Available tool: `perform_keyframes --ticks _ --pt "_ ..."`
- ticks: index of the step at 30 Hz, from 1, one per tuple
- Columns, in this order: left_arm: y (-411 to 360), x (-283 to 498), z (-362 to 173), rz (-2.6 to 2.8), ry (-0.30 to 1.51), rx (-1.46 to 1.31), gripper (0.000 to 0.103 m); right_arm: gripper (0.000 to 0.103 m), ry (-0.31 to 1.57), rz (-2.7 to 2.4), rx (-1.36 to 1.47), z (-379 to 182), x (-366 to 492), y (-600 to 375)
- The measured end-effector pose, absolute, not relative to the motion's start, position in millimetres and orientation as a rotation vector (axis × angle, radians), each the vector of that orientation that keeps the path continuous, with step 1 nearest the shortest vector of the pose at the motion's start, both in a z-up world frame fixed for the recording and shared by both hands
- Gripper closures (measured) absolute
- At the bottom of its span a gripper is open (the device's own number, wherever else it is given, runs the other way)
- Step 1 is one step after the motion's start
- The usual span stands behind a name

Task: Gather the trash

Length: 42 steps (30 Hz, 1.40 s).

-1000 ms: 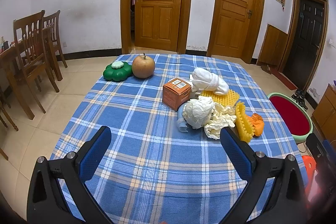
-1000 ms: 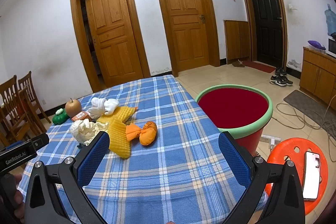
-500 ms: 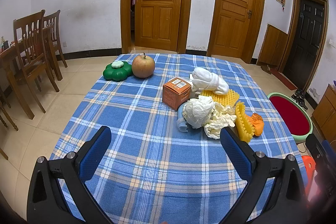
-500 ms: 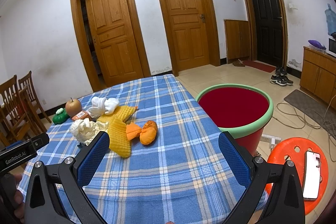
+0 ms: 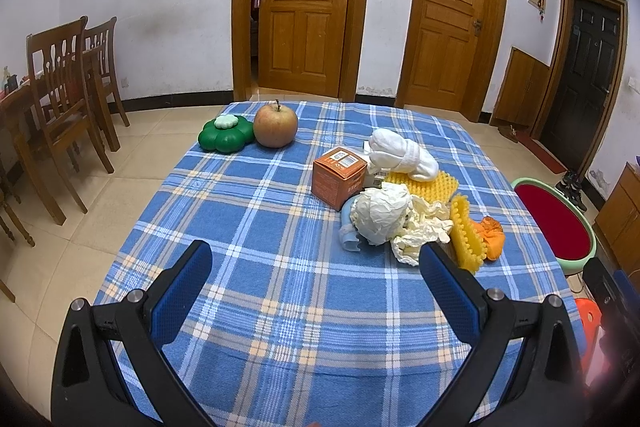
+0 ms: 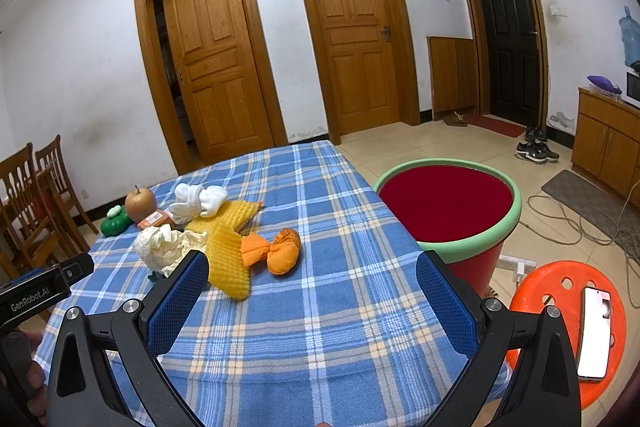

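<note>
A pile of trash lies on the blue plaid table (image 5: 280, 299): crumpled white paper (image 5: 382, 213) (image 6: 158, 247), yellow foam netting (image 5: 466, 233) (image 6: 230, 259), an orange wrapper (image 5: 490, 237) (image 6: 280, 247), an orange box (image 5: 338, 183) and a rolled white sock (image 5: 402, 155) (image 6: 196, 199). A red bin with a green rim (image 6: 448, 203) (image 5: 554, 223) stands beside the table's right edge. My left gripper (image 5: 316, 267) hovers open over the near table, short of the pile. My right gripper (image 6: 312, 271) is open too, empty, near the front right of the table.
An apple (image 5: 276, 125) and a green flower-shaped container (image 5: 226, 135) sit at the table's far left. Wooden chairs (image 5: 68, 87) stand to the left. An orange stool (image 6: 572, 327) carrying a phone (image 6: 594, 333) is on the floor right of the bin, with cables (image 6: 580, 219) behind.
</note>
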<state>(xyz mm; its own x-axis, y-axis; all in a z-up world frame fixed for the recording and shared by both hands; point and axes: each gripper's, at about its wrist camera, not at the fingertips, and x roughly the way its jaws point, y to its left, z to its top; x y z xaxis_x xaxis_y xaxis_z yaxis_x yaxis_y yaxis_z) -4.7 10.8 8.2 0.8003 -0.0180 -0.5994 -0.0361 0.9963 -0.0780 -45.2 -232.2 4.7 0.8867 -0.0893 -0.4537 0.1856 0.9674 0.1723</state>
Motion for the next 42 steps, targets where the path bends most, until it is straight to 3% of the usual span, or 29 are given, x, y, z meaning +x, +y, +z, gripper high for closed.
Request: perform_keyframes --ticks 26,42 --pt "17.0 9.0 1.9 0.015 0.671 -0.091 0.001 0.000 0.496 -0.131 0.217 -0.1 -36.9 -232.7" --pt "21.2 98.1 2.7 -0.019 0.703 0.011 0.001 0.000 0.642 -0.152 0.202 -9.5 27.0 -229.6"
